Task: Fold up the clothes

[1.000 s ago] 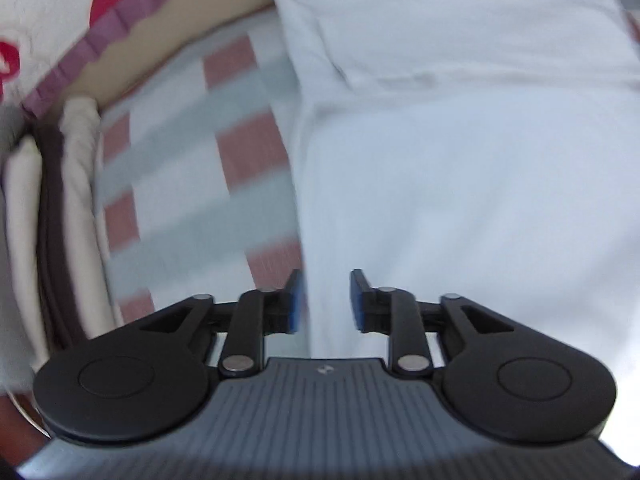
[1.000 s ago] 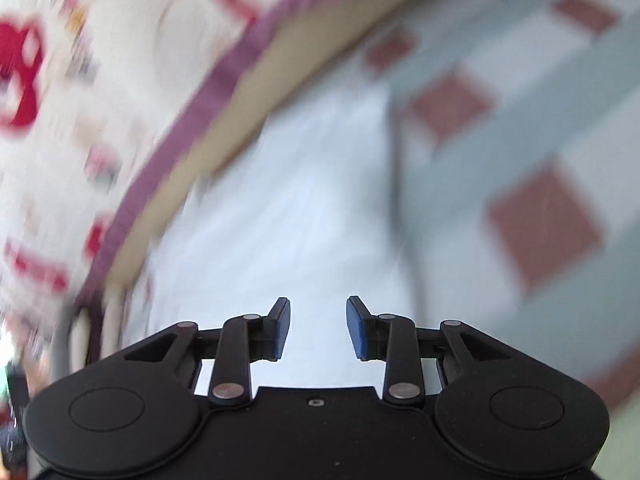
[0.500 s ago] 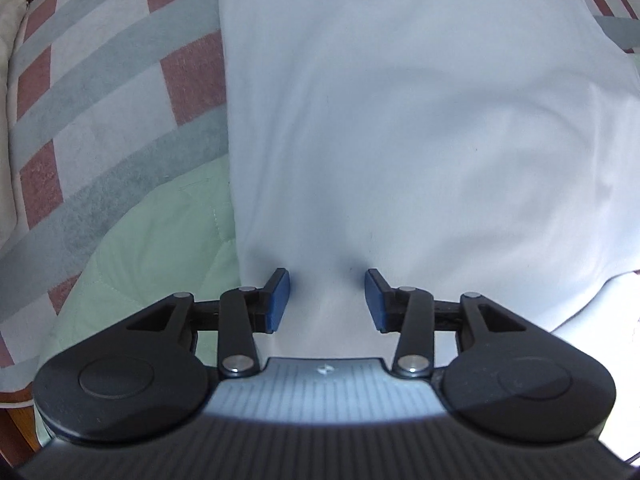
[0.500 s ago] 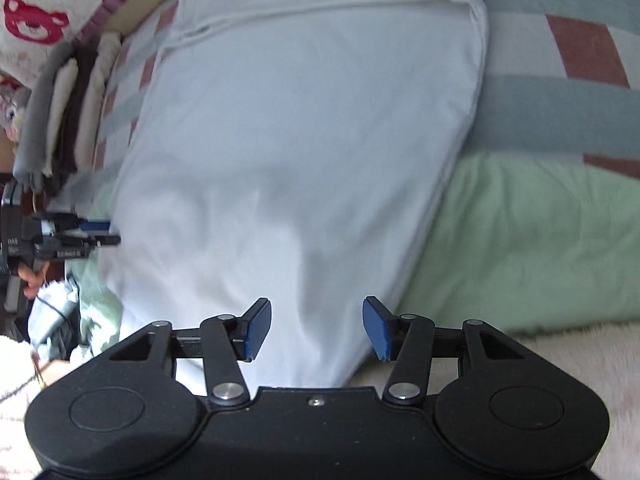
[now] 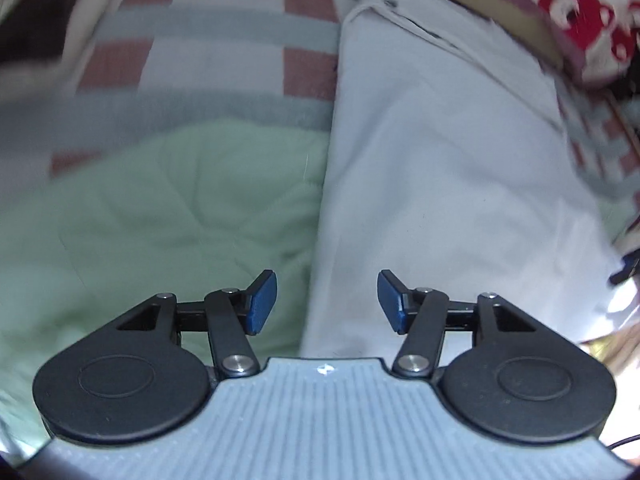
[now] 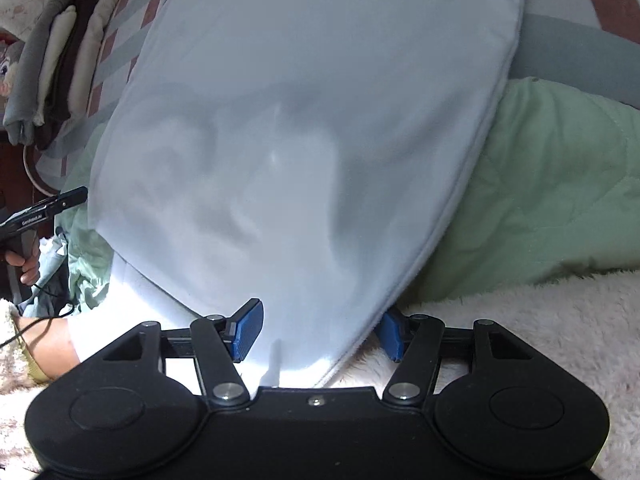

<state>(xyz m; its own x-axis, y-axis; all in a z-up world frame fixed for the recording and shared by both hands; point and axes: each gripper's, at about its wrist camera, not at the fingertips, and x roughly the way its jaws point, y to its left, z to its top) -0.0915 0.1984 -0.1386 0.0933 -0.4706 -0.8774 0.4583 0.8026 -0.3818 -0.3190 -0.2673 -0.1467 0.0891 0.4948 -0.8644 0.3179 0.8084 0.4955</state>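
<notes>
While both pairs of fingers [image 6: 250,330] stand spread wide and hold nothing, the step in hand looks like reaching for the near hem of the white garment [image 6: 312,120]: the right gripper [image 6: 320,330] straddles its near corner, the left gripper [image 5: 326,300] its left edge. Next, each should close on one layer of hem. The garment lies flat, sleeves folded in, on the bed's green quilt [image 6: 540,192] and checked cover [image 5: 224,40].

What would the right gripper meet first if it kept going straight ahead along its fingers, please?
Most likely the white garment: the right gripper is open with the garment's near corner already between its fingers, the hem lying across the right one. Depth is hard to judge, so contact may already be starting.
</notes>
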